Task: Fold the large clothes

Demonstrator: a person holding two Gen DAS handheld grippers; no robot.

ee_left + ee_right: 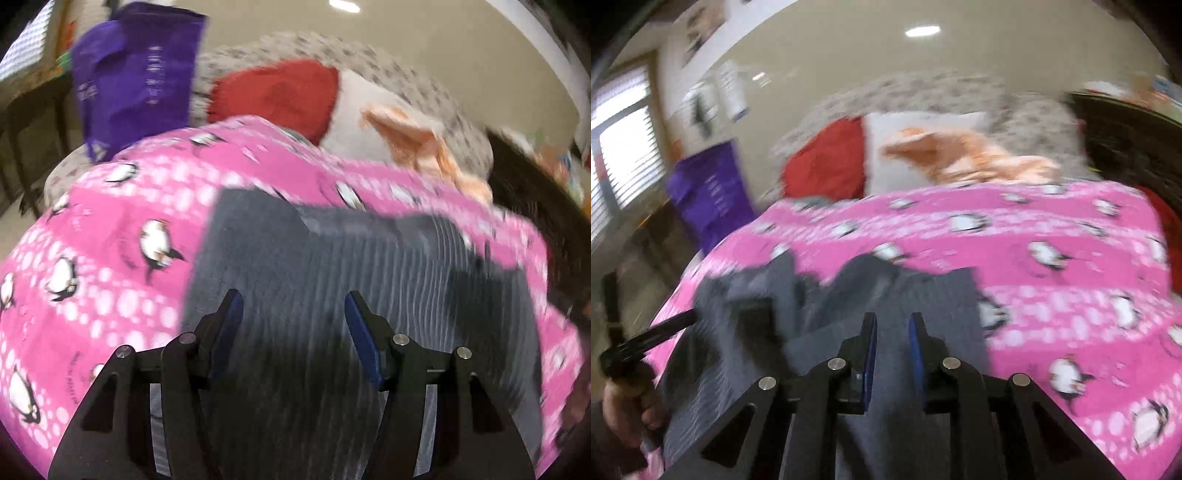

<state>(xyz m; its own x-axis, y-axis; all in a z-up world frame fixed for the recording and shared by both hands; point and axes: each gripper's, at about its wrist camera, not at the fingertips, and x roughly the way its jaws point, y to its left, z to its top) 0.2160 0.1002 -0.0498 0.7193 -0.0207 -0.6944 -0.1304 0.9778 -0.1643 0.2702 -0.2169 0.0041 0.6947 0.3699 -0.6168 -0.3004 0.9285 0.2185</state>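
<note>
A grey garment [332, 258] with fine stripes lies on a pink penguin-print blanket [110, 229]. My left gripper [293, 306] is open just above the garment's near part, nothing between its blue pads. In the right wrist view the garment [820, 295] is bunched and raised. My right gripper [893, 328] has its jaws a narrow gap apart with grey cloth between and below them; whether it grips the cloth is unclear. The left gripper [676, 321] shows at the garment's left edge in that view. Both views are blurred.
Beyond the blanket [1052, 236] lie a red cushion [280, 92], a white pillow [897, 147] and orange cloth [417, 144] on a speckled sofa [424, 85]. A purple bag [136, 74] stands at the left. Dark furniture [1126, 147] is at the right.
</note>
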